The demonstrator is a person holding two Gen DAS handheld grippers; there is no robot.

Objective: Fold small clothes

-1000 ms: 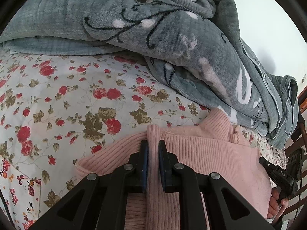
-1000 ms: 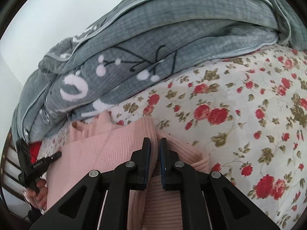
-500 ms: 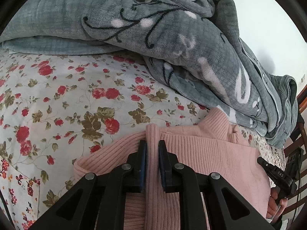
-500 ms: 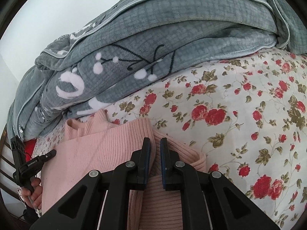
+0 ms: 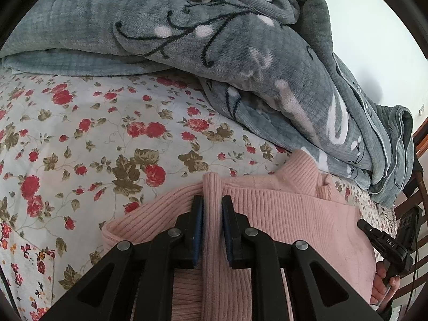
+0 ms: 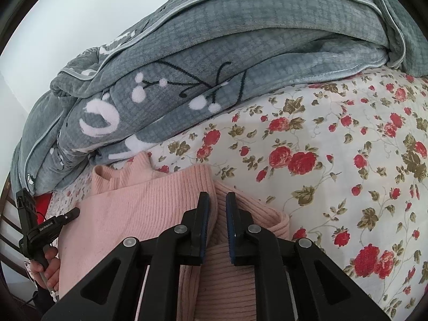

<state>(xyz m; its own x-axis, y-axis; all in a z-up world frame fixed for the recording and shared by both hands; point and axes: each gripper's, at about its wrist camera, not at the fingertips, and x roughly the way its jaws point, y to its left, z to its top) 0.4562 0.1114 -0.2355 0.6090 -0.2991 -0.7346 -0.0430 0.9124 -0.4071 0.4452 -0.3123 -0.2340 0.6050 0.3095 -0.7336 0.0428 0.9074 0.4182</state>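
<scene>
A pink ribbed-knit sweater (image 5: 289,214) lies on the floral bedsheet (image 5: 80,139), its collar pointing toward the grey blanket. My left gripper (image 5: 212,200) is shut on a raised fold of the sweater's edge. My right gripper (image 6: 216,198) is shut on a fold at the other edge of the same sweater (image 6: 133,214). Each gripper shows at the edge of the other's view, held by a hand: the right one in the left wrist view (image 5: 385,243), the left one in the right wrist view (image 6: 45,227).
A bulky grey fleece blanket (image 5: 214,53) is heaped along the far side of the bed, touching the sweater's collar; it also shows in the right wrist view (image 6: 240,53). A wooden chair frame (image 5: 417,192) stands past the bed's end.
Both grippers have drawn the held sweater folds slightly back and away from the blanket; the sweater body lies a bit flatter. Both grips stay the same.
</scene>
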